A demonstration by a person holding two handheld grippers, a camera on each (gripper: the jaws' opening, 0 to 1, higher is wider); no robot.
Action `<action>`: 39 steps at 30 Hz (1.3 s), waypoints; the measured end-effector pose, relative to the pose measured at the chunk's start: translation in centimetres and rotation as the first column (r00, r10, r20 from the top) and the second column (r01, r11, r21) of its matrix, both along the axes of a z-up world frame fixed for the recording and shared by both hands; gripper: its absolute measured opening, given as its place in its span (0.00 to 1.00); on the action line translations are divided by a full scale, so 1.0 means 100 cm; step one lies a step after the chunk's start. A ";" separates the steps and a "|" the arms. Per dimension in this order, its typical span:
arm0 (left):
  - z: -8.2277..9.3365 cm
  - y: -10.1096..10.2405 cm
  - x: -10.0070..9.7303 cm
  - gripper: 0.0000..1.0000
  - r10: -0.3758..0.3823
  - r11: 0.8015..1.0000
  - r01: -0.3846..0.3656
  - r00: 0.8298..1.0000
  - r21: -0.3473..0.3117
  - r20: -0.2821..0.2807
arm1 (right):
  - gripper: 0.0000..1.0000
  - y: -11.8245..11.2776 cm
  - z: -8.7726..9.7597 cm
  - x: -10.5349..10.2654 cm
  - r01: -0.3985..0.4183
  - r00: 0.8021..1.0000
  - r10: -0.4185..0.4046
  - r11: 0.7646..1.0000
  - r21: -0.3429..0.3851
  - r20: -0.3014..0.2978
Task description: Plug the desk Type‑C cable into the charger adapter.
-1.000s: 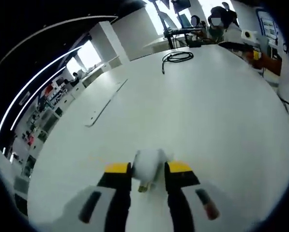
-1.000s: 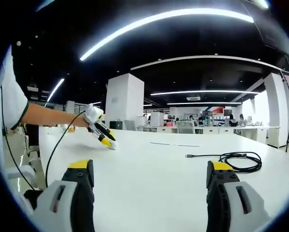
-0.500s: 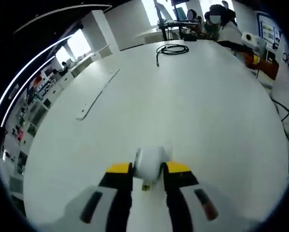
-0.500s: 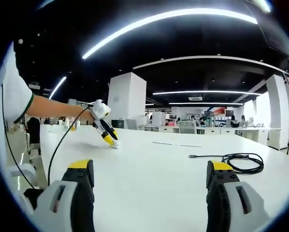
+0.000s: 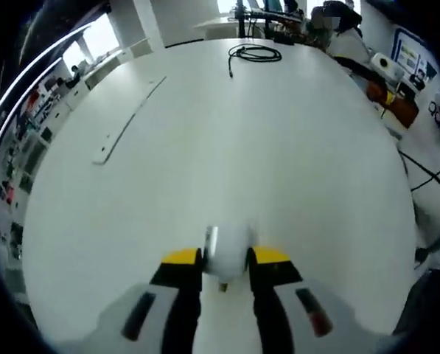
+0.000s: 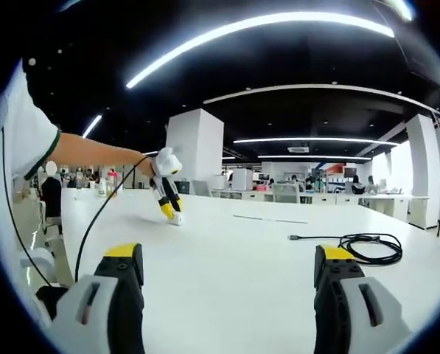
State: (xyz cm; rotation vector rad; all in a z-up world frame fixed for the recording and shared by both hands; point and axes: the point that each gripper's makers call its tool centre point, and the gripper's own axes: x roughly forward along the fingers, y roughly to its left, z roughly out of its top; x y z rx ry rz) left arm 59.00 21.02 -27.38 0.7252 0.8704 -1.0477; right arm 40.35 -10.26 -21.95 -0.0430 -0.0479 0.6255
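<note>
Between left hand-held gripper point(image 5: 225, 259) jaws: blurred white charger adapter point(image 5: 227, 251), base hidden.

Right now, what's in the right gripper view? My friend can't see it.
The right gripper hangs open over a white table. Far left, the left gripper pinches a small white charger. A black coiled cable lies at right.

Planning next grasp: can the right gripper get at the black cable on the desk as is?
Probably yes. The right gripper is open and empty, and the coiled black cable lies ahead on bare white desk, with nothing between them.
</note>
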 end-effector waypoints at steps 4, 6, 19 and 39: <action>-0.002 -0.002 -0.002 0.24 0.007 0.998 -0.004 0.999 0.067 -0.051 | 0.98 0.000 -0.001 0.000 -0.002 1.000 0.002 1.000 -0.002 0.000; -0.005 -0.003 -0.005 0.24 0.004 0.994 0.003 0.997 0.105 -0.073 | 0.98 0.000 -0.002 0.000 -0.001 1.000 0.001 1.000 -0.001 -0.004; -0.012 -0.003 -0.006 0.24 0.056 0.975 -0.015 0.982 0.223 -0.181 | 0.97 -0.001 -0.007 0.001 -0.004 1.000 0.004 1.000 0.006 -0.020; -0.021 -0.005 -0.015 0.25 0.138 0.965 -0.091 0.974 0.245 -0.181 | 0.94 0.001 -0.002 0.001 -0.010 1.000 0.010 0.999 0.041 0.002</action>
